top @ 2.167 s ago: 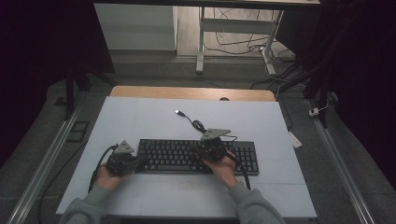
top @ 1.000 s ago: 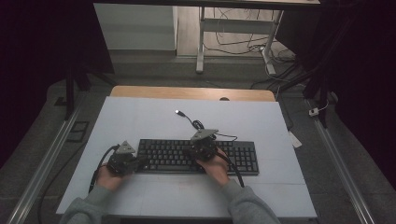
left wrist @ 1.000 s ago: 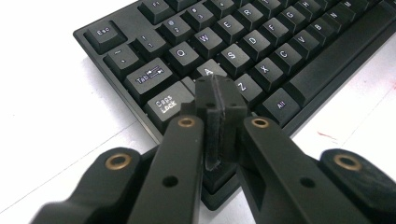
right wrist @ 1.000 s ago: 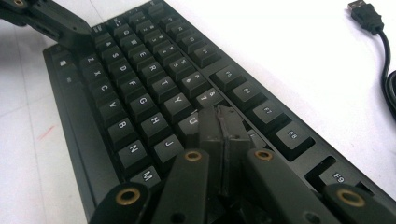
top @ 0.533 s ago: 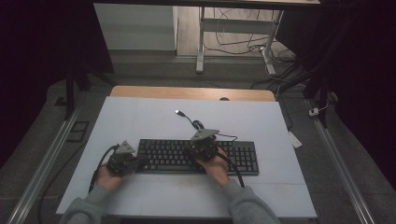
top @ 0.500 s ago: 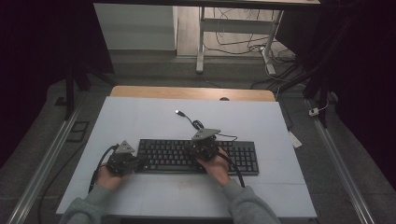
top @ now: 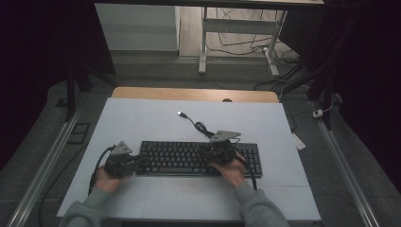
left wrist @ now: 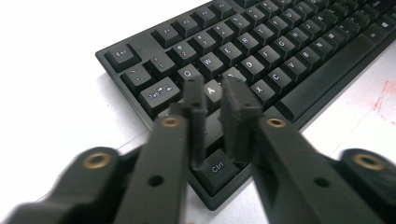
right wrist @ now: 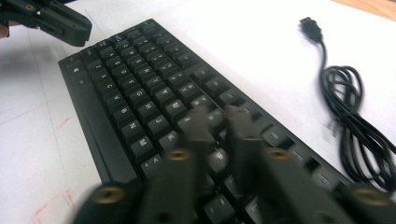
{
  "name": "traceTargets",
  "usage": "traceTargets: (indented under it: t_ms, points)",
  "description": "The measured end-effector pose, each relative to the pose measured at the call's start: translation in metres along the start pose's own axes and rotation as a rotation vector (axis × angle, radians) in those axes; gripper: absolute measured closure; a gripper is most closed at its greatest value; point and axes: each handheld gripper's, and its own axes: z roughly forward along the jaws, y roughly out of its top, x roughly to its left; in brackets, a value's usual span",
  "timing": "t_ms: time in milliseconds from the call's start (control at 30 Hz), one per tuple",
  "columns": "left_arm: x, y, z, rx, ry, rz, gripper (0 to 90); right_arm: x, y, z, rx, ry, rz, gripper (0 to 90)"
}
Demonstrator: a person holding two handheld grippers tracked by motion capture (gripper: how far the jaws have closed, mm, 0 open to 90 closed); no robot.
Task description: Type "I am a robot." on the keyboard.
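A black keyboard (top: 189, 160) lies across the white table top, and both grippers hover over it. My left gripper (top: 141, 160) is at its left end, jaws over the A key (left wrist: 212, 89). They have just been opening; a narrow gap shows with nothing in it. My right gripper (top: 202, 152) hangs over the right half of the keyboard (right wrist: 135, 93). Its blurred jaws (right wrist: 217, 119) have also just been opening and hold nothing. The left gripper (right wrist: 74, 28) appears far off in the right gripper view.
The keyboard's black cable (top: 203, 127) lies coiled behind it, its USB plug (top: 180, 113) loose on the table. In the right gripper view the coil (right wrist: 350, 116) is to the right. A wooden strip (top: 194, 93) runs along the far edge. Red marks (left wrist: 385, 93) stain the near surface.
My right hand has shifted a little to the right along the keyboard. The left hand has stayed where it was.
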Motion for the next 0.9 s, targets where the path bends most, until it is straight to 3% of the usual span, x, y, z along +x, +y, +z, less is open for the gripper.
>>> traceTargets:
  t_ms: [100, 333, 633, 900]
  points:
    - [-0.001, 0.0, -0.001, -0.008, 0.005, -0.002, 67.3, -0.003, -0.003, -0.008, -0.012, -0.017, 0.014, 63.4]
    - [0.001, 0.0, -0.004, -0.02, 0.026, -0.019, 51.9, -0.007, -0.013, -0.024, -0.019, -0.042, 0.008, 53.3]
    - [0.0, 0.0, -0.007, -0.028, 0.019, -0.024, 42.5, -0.01, -0.021, -0.035, -0.015, -0.048, -0.002, 50.8]
    - [0.003, 0.001, -0.011, -0.034, 0.008, -0.058, 34.6, -0.01, -0.024, -0.042, -0.026, -0.048, 0.003, 50.6]
